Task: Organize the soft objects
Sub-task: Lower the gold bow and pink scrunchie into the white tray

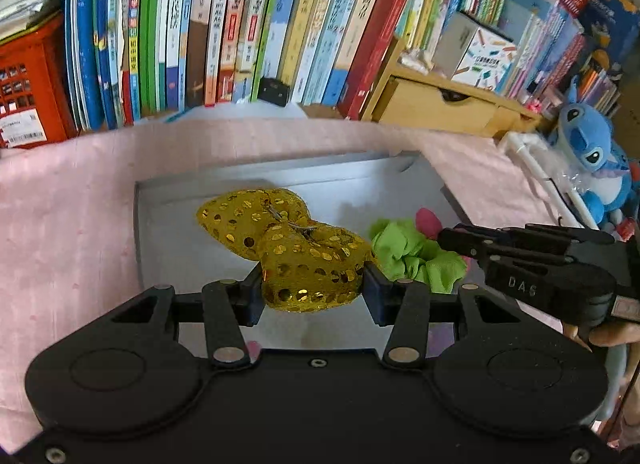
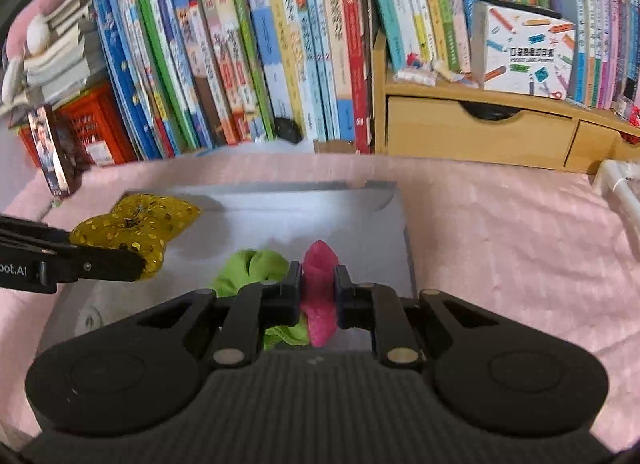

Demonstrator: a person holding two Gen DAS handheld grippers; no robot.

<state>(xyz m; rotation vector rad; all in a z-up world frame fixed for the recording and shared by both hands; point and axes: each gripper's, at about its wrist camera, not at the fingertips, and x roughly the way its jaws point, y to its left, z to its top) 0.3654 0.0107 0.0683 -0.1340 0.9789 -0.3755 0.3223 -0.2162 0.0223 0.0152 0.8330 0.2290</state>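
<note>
Left gripper (image 1: pixel 312 284) was clamped on the gold sequinned fabric bow (image 1: pixel 288 248), centre of my left wrist frame, held over the shallow grey tray (image 1: pixel 160 199) on the pink cloth (image 1: pixel 68 223). Right gripper (image 2: pixel 318 288) was pinched narrow on the pink-and-green soft fabric piece (image 2: pixel 320 284), lower centre of the right wrist frame, also over the tray. Row of upright books (image 2: pixel 260 55) filled the top of both frames.

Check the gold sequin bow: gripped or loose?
Gripped. The left gripper pinches the gold sequin bow between both pads, above the grey tray.
</note>
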